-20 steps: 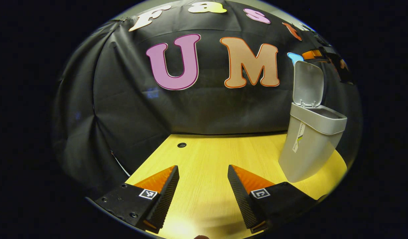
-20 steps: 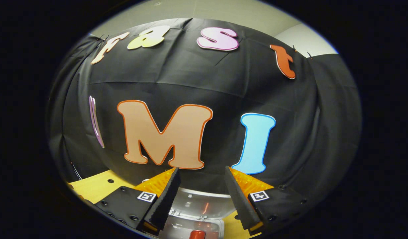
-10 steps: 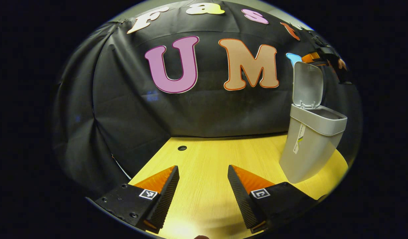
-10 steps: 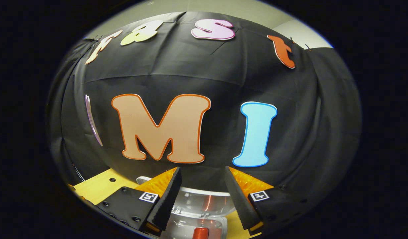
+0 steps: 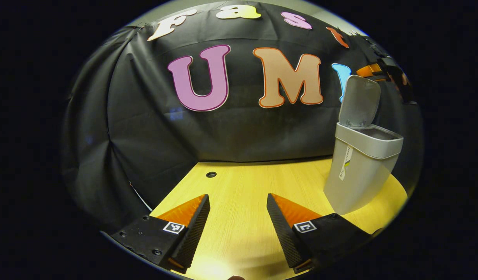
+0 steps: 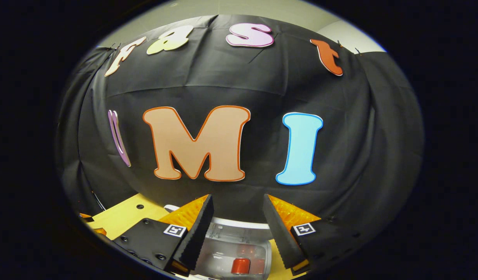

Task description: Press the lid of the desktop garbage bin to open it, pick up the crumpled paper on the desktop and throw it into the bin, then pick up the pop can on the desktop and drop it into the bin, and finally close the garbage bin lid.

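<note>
The grey desktop bin [image 5: 357, 171] stands on the right of the wooden table [image 5: 239, 182] in the left gripper view, its lid [image 5: 360, 102] raised. My left gripper [image 5: 238, 196] hovers open low over the table, well left of the bin, with nothing between its fingers. The right gripper [image 5: 382, 72] shows small above and behind the lid. In the right gripper view my right gripper [image 6: 237, 198] is open above the bin's mouth [image 6: 223, 256]. A red pop can [image 6: 240, 266] lies inside the bin. The lid's pale edge [image 6: 239, 223] runs between the fingers.
A small round hole [image 5: 211, 174] sits in the table near the back wall. The black cloth wall closes the back and left sides. The bin stands near the table's right edge [image 5: 398, 194].
The lid has tipped a little forward over the bin. The right gripper view has shifted so more of the bin's inside and the can show. The left gripper has barely moved.
</note>
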{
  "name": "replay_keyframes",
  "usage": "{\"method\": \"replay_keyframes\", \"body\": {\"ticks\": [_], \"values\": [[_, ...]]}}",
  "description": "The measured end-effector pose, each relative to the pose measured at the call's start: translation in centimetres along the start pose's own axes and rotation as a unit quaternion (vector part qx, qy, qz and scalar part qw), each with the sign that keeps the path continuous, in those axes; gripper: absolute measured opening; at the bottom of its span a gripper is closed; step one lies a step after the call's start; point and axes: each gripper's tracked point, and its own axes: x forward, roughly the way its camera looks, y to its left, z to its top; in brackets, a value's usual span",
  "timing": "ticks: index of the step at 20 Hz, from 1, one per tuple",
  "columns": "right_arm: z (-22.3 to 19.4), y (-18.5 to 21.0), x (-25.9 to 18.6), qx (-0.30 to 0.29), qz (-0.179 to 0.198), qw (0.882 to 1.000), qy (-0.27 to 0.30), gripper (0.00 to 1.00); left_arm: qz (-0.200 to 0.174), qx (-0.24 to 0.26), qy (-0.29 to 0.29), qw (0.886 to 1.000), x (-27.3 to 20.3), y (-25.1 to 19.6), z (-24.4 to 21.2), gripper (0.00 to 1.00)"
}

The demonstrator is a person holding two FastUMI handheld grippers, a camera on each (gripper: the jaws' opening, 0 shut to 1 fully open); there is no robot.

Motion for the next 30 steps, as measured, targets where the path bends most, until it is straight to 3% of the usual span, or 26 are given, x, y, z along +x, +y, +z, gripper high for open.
{"method": "replay_keyframes", "body": {"ticks": [13,15,18,26,30], "values": [[-4.8,1.1,-4.6,-0.007,0.006,1.0,0.025,0.86,-0.011,0.007,-0.014,1.0,-1.4,-1.2,0.6,0.86],[-5.7,1.3,-5.1,-0.008,0.007,0.999,0.031,0.82,-0.011,0.006,-0.014,1.0,-1.6,-1.2,0.5,0.86],[-7.2,1.6,-5.6,-0.008,0.007,0.999,0.043,0.86,-0.012,0.006,-0.014,1.0,-1.8,-1.4,0.5,0.86],[-12.3,2.6,-7.1,-0.029,0.011,0.996,0.083,0.82,-0.02,0.011,-0.015,1.0,-2.0,-1.8,0.6,0.86],[-13.8,2.6,-7.4,-0.023,0.007,0.995,0.092,0.84,-0.023,0.014,-0.015,1.0,-2.1,-1.9,0.6,0.86]]}}
